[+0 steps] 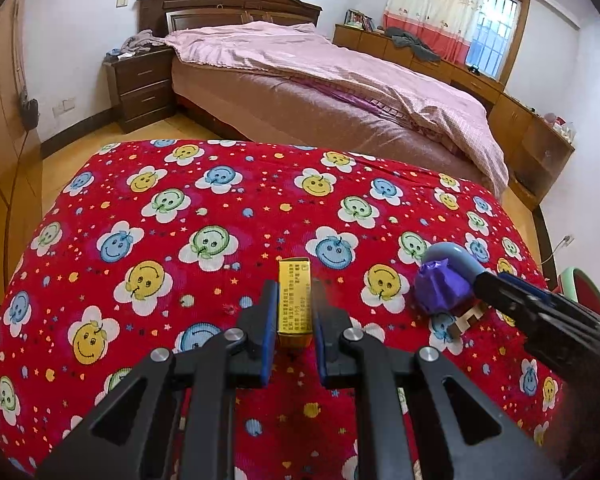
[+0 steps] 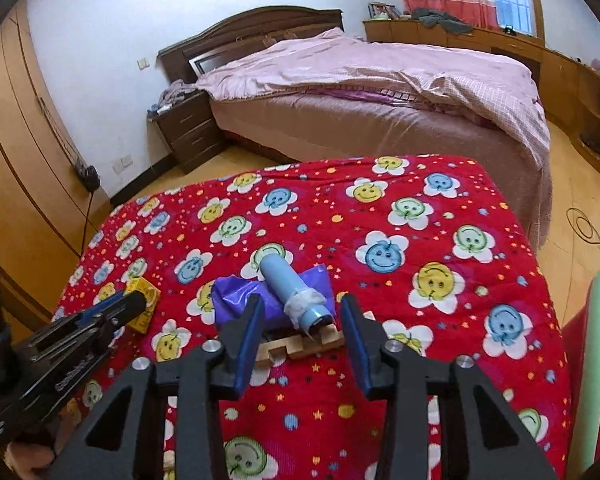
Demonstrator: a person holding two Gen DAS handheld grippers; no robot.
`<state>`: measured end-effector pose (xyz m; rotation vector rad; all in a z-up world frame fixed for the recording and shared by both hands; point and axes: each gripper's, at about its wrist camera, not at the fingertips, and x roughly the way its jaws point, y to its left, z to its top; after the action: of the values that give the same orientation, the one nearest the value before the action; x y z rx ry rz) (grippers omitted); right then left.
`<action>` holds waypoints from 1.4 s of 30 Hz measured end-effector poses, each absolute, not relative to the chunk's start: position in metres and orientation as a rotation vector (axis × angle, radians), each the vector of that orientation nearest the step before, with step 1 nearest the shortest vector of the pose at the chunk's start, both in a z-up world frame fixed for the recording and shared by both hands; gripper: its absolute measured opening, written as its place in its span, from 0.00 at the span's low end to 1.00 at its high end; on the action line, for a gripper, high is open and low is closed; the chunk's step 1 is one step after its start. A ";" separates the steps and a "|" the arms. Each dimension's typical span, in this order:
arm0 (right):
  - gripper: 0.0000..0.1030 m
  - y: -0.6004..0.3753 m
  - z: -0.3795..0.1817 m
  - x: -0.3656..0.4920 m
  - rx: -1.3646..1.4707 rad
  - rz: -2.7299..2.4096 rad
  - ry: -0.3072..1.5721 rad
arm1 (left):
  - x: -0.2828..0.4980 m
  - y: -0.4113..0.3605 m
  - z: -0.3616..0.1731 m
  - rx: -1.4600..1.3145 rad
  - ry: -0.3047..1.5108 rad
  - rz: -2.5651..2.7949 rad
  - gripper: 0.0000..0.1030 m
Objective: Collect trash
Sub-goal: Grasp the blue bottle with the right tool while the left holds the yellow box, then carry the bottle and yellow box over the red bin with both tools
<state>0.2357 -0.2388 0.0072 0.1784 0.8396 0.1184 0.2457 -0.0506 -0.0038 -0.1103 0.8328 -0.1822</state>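
Item one, nearest: left gripper (image 1: 294,312), at 6 o'clock in the left wrist view, its jaws drawn nearly together and clamped on a yellow box (image 1: 294,304), pads on both long sides; the box lies on the red cloth (image 1: 148,216) and is not lifted. Item two: right gripper (image 2: 300,332), at 6 o'clock in the right wrist view, jaws partly open and gripping nothing; they straddle the near end of a blue tube (image 2: 290,286), with a gap visible on each side. The tube lies on a purple wrapper (image 2: 236,296) and on a wooden piece (image 2: 300,346), all touching, near the cloth's middle. From the left wrist view this heap sits at 3 o'clock, just beside the box. Item three, far: bed (image 2: 380,92) at 12 o'clock, nightstand (image 2: 188,132) at 10 o'clock, well apart from the trash. Risks, as judged: the round tube may roll off the wooden piece if one pad meets it first; closing low could catch wrapper or wood along with it, so the heap drags; the two grippers work close together and may knock each other; the box, held near its end, could tip on lifting.
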 end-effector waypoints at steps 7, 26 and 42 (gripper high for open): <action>0.23 -0.235 0.006 0.231 0.169 0.118 0.814 | 0.246 -0.047 -0.004 -0.129 0.829 -0.178 0.15; 0.23 -0.291 0.078 0.127 0.233 -0.037 0.596 | 0.238 -0.053 0.006 -0.142 0.806 -0.227 0.15; 0.23 -0.389 0.084 0.030 0.365 -0.318 0.533 | 0.210 -0.104 0.038 -0.088 0.794 -0.392 0.15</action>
<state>0.0304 -0.3895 0.0841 0.3652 0.5333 -0.3180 0.2095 -0.1042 0.0380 -0.0876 0.7943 -0.3923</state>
